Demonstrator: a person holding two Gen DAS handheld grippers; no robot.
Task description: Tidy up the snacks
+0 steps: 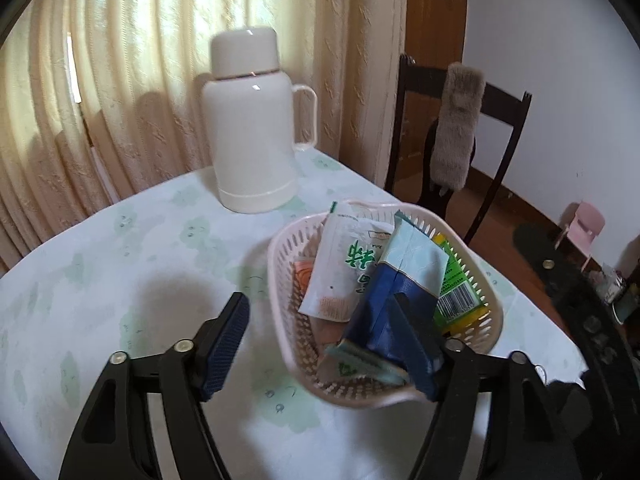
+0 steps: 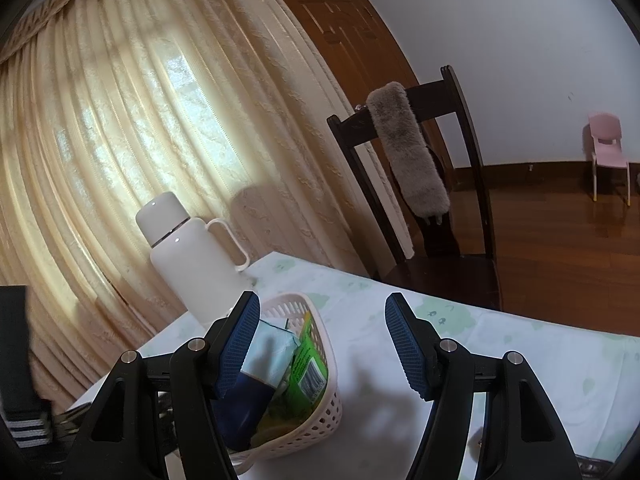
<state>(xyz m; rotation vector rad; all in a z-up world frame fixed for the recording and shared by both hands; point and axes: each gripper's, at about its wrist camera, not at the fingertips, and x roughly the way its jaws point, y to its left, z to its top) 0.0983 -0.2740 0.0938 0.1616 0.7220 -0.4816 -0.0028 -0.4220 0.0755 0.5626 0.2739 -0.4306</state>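
A pinkish-white slotted basket (image 1: 490, 322) sits on the table and holds several snack packets: a blue and pale-blue packet (image 1: 400, 276), a white packet with green print (image 1: 340, 268) and a green packet with a barcode (image 1: 456, 284). My left gripper (image 1: 320, 336) is open, its right finger over the basket beside the blue packet, its left finger over the cloth. My right gripper (image 2: 322, 344) is open and empty, just right of the basket (image 2: 312, 428), with the blue packet (image 2: 260, 384) and green packet (image 2: 308, 364) behind its left finger.
A white thermos jug (image 1: 252, 128) with a handle stands at the table's back by the curtain; it also shows in the right wrist view (image 2: 192, 256). A dark wooden chair (image 1: 460, 128) draped with grey fur stands past the far edge. The tablecloth (image 1: 120, 260) is white with green prints.
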